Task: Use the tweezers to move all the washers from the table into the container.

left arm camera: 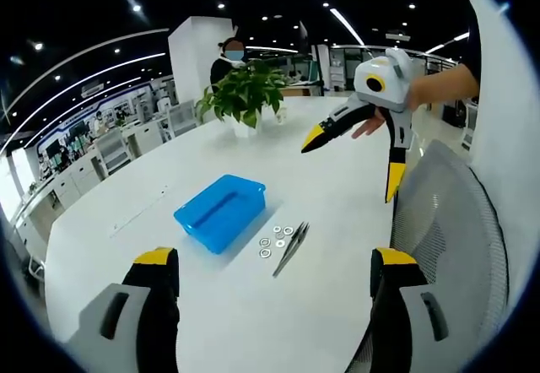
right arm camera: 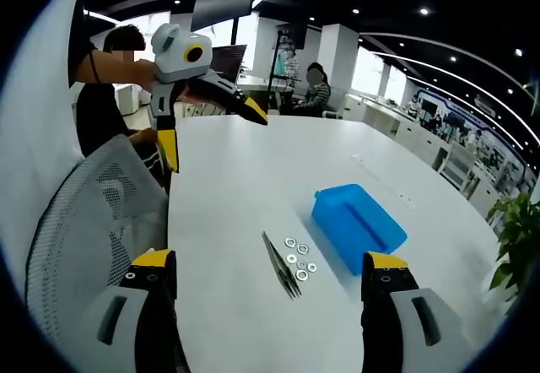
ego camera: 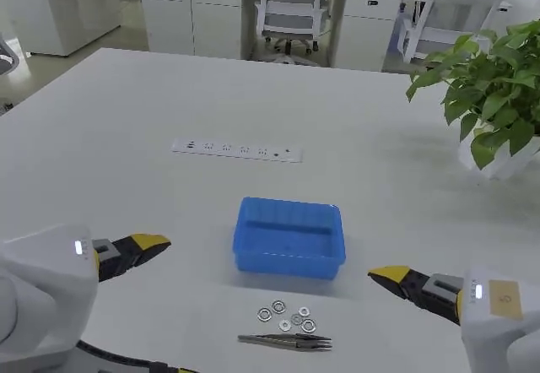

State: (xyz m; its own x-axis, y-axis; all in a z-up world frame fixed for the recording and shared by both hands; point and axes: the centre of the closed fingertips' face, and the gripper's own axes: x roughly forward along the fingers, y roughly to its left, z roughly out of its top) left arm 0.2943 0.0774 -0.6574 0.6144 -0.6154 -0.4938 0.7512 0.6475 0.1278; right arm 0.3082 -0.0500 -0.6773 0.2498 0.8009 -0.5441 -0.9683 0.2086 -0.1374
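A blue container (ego camera: 288, 238) sits open at the middle of the white table (ego camera: 126, 128). Just in front of it lie several small metal washers (ego camera: 287, 316), loose on the tabletop, with steel tweezers (ego camera: 284, 341) lying flat beside them at the near edge. My left gripper (left arm camera: 274, 256) is held open to the left of the container, nothing between its jaws. To the container's right, my right gripper (right arm camera: 268, 259) is also open and holds nothing. Both hover clear of the tweezers (left arm camera: 291, 246) and washers (right arm camera: 298, 259).
A white power strip (ego camera: 236, 149) lies beyond the container. A potted plant (ego camera: 489, 86) stands at the table's far right. A grey mesh chair (left arm camera: 439, 246) is at the near edge. Office chairs (ego camera: 291, 10) and cabinets stand behind the table; people are in the background.
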